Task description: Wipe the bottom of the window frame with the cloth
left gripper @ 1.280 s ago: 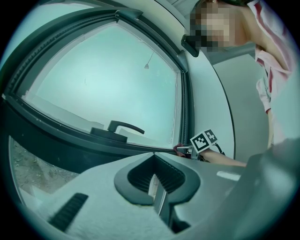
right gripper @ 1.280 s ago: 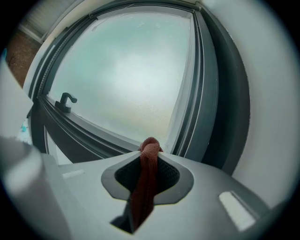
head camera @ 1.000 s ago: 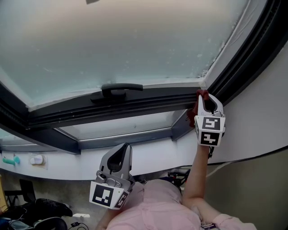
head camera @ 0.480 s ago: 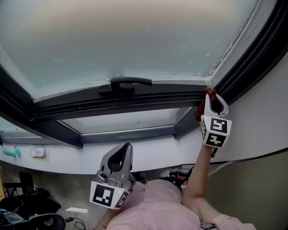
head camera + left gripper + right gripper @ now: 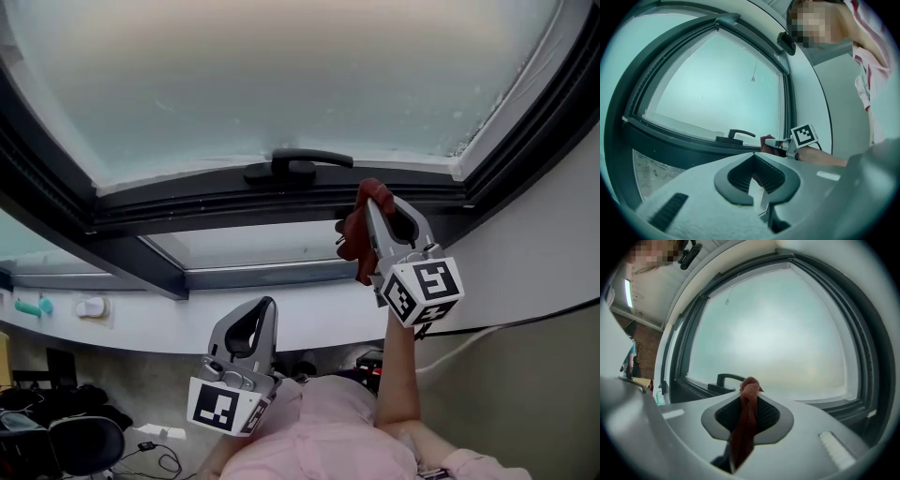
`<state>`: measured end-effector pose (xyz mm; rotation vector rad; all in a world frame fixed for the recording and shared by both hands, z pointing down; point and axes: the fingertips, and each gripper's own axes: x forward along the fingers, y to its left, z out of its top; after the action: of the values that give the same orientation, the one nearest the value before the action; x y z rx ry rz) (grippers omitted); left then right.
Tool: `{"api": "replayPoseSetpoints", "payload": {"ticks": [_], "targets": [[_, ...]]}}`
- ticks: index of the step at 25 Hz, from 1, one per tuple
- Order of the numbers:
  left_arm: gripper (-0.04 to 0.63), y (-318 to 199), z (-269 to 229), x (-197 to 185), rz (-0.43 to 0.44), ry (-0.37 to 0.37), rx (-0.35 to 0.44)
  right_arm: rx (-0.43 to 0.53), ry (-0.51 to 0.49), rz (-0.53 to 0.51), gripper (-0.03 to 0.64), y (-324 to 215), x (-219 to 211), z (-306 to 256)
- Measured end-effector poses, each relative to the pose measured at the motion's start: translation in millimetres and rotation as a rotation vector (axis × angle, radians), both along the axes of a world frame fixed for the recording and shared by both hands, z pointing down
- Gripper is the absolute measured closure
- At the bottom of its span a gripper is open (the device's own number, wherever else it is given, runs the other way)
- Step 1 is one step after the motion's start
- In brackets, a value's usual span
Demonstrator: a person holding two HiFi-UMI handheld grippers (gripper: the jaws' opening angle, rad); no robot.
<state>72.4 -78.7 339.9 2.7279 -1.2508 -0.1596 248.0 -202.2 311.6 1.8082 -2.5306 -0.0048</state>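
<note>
The right gripper is pinching the red cloth in its fingers at the bottom of the window frame, just right of the handle. The left gripper is idling low, fingers pressed together on nothing. The wipe seems partway, with the left stretch probably remaining.

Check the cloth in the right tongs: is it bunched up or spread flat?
Bunched. The red cloth hangs as a narrow twisted strip pinched in the right tongs.
</note>
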Motion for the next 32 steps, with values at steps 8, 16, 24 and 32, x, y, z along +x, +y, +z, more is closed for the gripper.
{"api": "replayPoseSetpoints", "payload": {"ticks": [8,16,24,32], "targets": [[0.595,14.9,-0.9,-47.6,-0.016,-0.011,0.001,-0.024,0.067,-0.090,0.557,1.6,-90.0,12.9],[0.595,24.5,-1.0,-91.0,-0.047,-0.010,0.015,-0.042,0.136,-0.082,0.557,-5.1,-132.7,29.5],[0.595,23.5,2.9,-113.3,-0.053,-0.010,0.013,-0.033,0.157,-0.027,0.558,-17.5,-137.3,40.0],[0.595,18.1,2.6,-113.7,-0.041,-0.014,0.018,-0.024,0.180,-0.017,0.559,-17.4,-137.0,41.2]]}}
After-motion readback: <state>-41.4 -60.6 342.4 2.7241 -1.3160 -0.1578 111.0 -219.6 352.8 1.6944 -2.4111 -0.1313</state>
